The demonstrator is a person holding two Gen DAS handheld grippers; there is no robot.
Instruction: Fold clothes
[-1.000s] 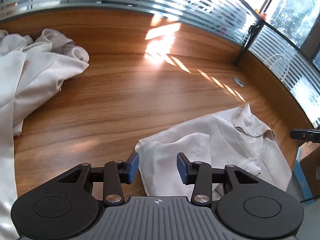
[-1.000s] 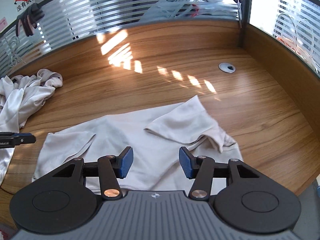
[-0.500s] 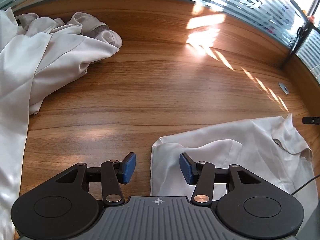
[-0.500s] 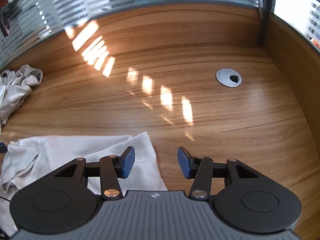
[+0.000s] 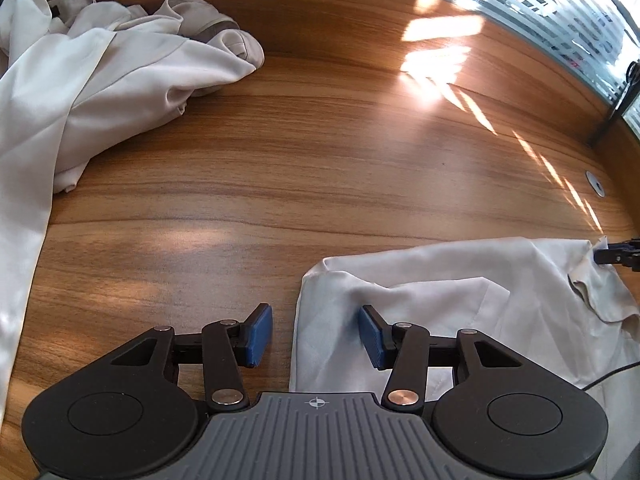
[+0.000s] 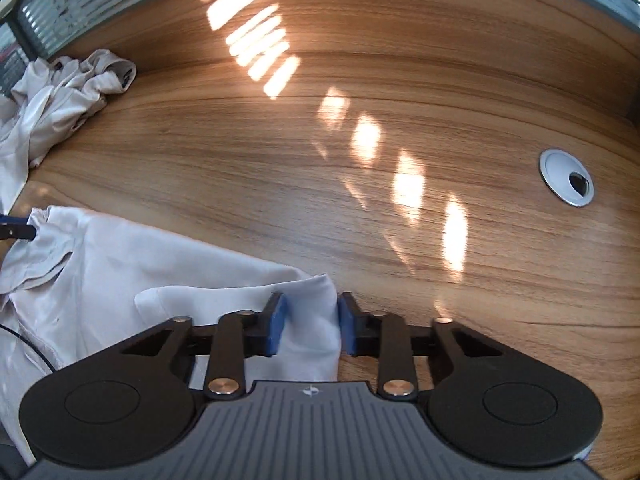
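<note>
Nearest in the right wrist view, the right gripper point(image 6: 309, 326) points steeply down at the near corner of a white shirt point(image 6: 152, 276) spread on the wooden table point(image 6: 360, 160). Its jaws are closing, and a raised fold of the shirt's corner stands between the blue pads point(image 6: 276, 324) — the cloth bunches up in the gap, both pads right against it. To the left the shirt runs on across the table, its rumpled collar end near the picture's left edge, where the tip of the other gripper shows at the cloth.

In the left wrist view, the left gripper point(image 5: 316, 338) hangs over the opposite near corner of the same shirt point(image 5: 460, 292). Its jaws stand about half open and hold nothing: the right pad point(image 5: 370, 338) is over the cloth, the left pad over bare wood, and the shirt's edge lies between them. At the far right of this view a dark gripper tip point(image 5: 616, 254) meets the shirt's far corner.

Further off, well apart from the flat shirt, a crumpled heap of pale clothes point(image 5: 100, 80) lies on the table's left side — one length of it trails down the picture's left edge. Sunlight stripes point(image 6: 256, 48) fall across the wood beyond. A round metal cable grommet point(image 6: 566, 178) is set into the table toward the right. Behind everything, a striped frosted glass partition point(image 5: 560, 12) runs along the table's far edge.
</note>
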